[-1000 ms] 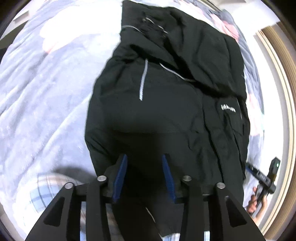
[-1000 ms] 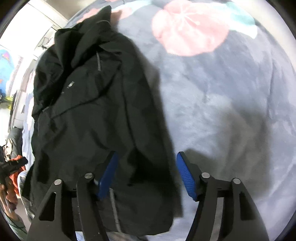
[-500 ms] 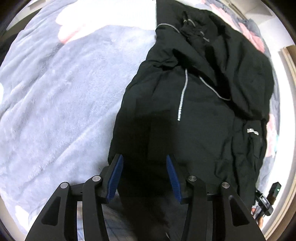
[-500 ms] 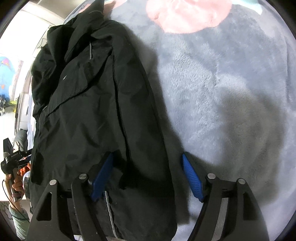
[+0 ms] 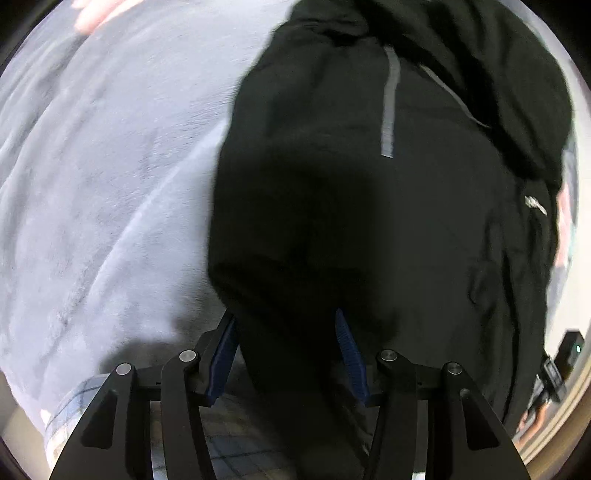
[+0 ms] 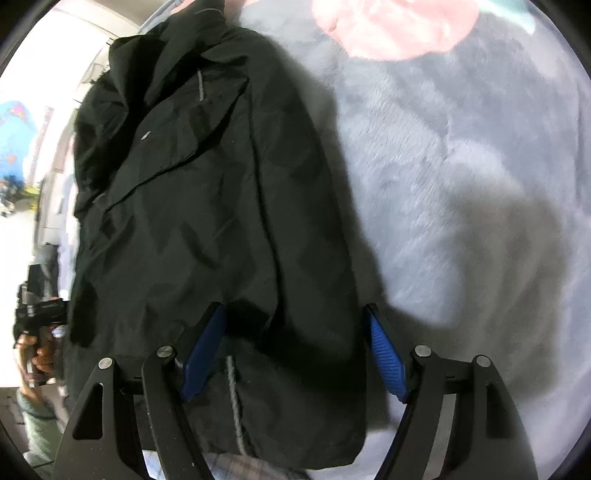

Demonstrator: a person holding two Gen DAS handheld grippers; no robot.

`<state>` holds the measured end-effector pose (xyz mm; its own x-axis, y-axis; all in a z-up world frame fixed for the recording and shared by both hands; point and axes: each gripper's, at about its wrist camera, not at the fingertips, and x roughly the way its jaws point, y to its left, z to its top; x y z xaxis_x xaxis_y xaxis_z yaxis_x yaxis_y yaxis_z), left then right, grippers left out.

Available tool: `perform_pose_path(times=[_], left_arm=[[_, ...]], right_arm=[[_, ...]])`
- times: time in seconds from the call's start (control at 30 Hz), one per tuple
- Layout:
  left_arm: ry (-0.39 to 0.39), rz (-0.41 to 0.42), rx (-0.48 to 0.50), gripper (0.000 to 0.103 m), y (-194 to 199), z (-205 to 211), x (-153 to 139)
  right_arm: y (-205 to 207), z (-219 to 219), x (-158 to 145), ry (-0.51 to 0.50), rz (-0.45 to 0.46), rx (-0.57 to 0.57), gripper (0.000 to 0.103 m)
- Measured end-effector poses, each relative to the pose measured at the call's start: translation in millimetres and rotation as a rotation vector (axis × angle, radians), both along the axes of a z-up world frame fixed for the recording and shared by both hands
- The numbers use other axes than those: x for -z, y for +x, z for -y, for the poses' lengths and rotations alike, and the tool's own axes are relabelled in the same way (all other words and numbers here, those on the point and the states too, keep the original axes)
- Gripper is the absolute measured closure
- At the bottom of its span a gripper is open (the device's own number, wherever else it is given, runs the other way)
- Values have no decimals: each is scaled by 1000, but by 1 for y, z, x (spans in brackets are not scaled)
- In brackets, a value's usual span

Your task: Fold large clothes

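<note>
1. My left gripper (image 5: 286, 350) has its blue fingers (image 5: 221, 360) apart. The black jacket (image 5: 369, 203) bunches up between them, but I cannot tell if the pads press on it.
2. My right gripper (image 6: 295, 350) has its blue fingers (image 6: 384, 358) spread wide, not squeezing anything. The near end of the jacket (image 6: 207, 221) lies under and between them.
3. One right finger sits over the jacket. The other is over the blanket (image 6: 461, 184), just past the jacket's side edge.
4. A thin grey stripe (image 6: 234, 398) runs down the jacket close to my right gripper.
5. The jacket lies long and flat on the fluffy grey-blue blanket (image 5: 92, 184) that covers the bed. It stretches away from both grippers.
6. Farther up, in the left view, a grey strip (image 5: 388, 110) runs down the jacket's middle. A small white logo (image 5: 535, 205) sits near its right edge.
7. The far end of the jacket is crumpled in folds.
8. The blanket has a big pink patch (image 6: 399, 26) beyond the jacket.
9. A bit of checked cloth (image 5: 70, 413) peeks out at the near edge of the bed.
10. In the right view, far to the left, I see a hand (image 6: 35, 354) holding the other black tool.
</note>
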<state>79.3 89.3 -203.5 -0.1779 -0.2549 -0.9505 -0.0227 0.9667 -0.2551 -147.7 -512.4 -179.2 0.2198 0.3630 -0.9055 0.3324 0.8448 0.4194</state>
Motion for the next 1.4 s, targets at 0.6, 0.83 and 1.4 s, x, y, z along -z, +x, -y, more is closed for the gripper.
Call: perform_pose_path(times=[0.6, 0.83, 1.4], left_arm=[[-181, 152, 106, 84, 0, 20, -32], [-131, 167, 179, 83, -3, 50, -30], [-662, 324, -264, 91, 123, -17, -114]], right_arm=[[8, -14, 7, -26, 39, -46, 38], [20, -23, 8, 11, 62, -5, 55], [157, -13, -153, 81, 319, -12, 84]])
